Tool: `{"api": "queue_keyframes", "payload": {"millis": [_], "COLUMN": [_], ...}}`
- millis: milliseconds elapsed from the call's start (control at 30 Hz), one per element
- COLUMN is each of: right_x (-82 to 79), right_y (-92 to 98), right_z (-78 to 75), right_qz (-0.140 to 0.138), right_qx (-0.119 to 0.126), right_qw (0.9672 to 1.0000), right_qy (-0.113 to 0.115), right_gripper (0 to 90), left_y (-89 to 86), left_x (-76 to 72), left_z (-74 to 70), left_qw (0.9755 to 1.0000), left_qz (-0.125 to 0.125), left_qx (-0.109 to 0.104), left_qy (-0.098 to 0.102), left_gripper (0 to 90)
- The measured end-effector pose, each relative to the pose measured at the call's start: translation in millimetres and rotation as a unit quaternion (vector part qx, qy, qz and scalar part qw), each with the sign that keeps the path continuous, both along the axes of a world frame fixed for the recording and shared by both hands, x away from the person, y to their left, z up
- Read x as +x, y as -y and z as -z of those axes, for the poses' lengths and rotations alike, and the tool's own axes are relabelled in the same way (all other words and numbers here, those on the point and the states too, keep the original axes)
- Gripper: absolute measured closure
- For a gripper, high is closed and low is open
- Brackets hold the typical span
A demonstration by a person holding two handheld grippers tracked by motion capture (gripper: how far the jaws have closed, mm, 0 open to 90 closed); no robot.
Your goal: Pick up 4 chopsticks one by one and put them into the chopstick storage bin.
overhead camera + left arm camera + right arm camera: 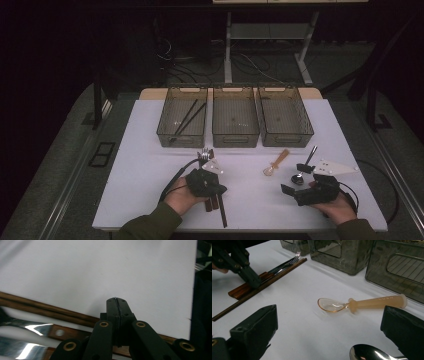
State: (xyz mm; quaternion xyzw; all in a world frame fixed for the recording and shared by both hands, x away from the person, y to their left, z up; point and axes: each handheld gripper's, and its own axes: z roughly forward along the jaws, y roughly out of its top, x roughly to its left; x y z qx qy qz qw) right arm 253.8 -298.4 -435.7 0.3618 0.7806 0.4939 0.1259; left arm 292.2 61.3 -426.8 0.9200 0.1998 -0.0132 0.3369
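My left gripper (pixel 216 192) (pixel 117 302) is shut, its jaws pressed flat together with nothing seen between them. Its tip rests over a bundle of wooden-handled forks (pixel 205 154) (pixel 287 262) and dark chopsticks (pixel 221 212) (pixel 50 311) (pixel 259 288) lying at the table's front centre. In the right gripper view the left gripper (pixel 252 278) touches down on the wooden handles. My right gripper (pixel 296 179) (pixel 329 322) stands open near the front right. An amber plastic spoon (pixel 277 162) (pixel 362 303) lies ahead of it, and a metal spoon (pixel 307 159) (pixel 367 353) sits between its jaws, untouched.
Three clear bins stand in a row at the back: the left bin (pixel 182 136) holds two chopsticks (pixel 190 116); the middle bin (pixel 235 137) and right bin (pixel 287 137) look empty. The white table's front edge (pixel 240 229) runs just behind both hands.
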Motion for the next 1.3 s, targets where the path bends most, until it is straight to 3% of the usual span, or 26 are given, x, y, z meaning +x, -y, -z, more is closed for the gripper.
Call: {"api": "queue_keyframes", "payload": {"millis": [233,467,567,633,733,967,1300], "right_x": [0.1,1.1,1.1,1.1,0.9,0.7,0.8], "right_y": [-0.1,-0.3,-0.2,0.1,0.1,-0.2,-0.3], "right_z": [0.1,0.6,0.7,0.6,0.7,0.5,0.5], "right_qz": [0.001,0.0,0.0,0.001,0.002,0.001,0.0], "right_qx": [-0.001,-0.003,-0.002,-0.002,-0.001,-0.003,-0.003], "right_qw": [1.0,1.0,1.0,1.0,1.0,1.0,1.0], "right_qy": [0.0,-0.001,-0.001,-0.001,-0.001,-0.001,0.0], "right_gripper": [1.3,1.3,1.3,1.3,1.3,1.3,1.3], "left_y": [-10.2,-14.0,-15.3,-16.9,-19.0,-15.0,-10.6], "left_x": [27.1,54.8,63.1,67.4,70.3,71.6,72.5], "left_z": [-2.1,-2.8,-3.1,-2.4,0.9,5.7,6.0], "left_qw": [0.9985,0.994,0.9919,0.9912,0.9908,0.9915,0.992], "left_qz": [-0.052,-0.095,-0.117,-0.119,-0.124,-0.117,-0.12], "left_qx": [0.003,0.023,0.021,0.032,0.03,0.038,0.019], "left_qy": [0.018,0.048,0.046,0.05,0.047,0.043,0.034], "left_gripper": [89.1,89.1,89.1,89.1,89.1,89.1,89.1]}}
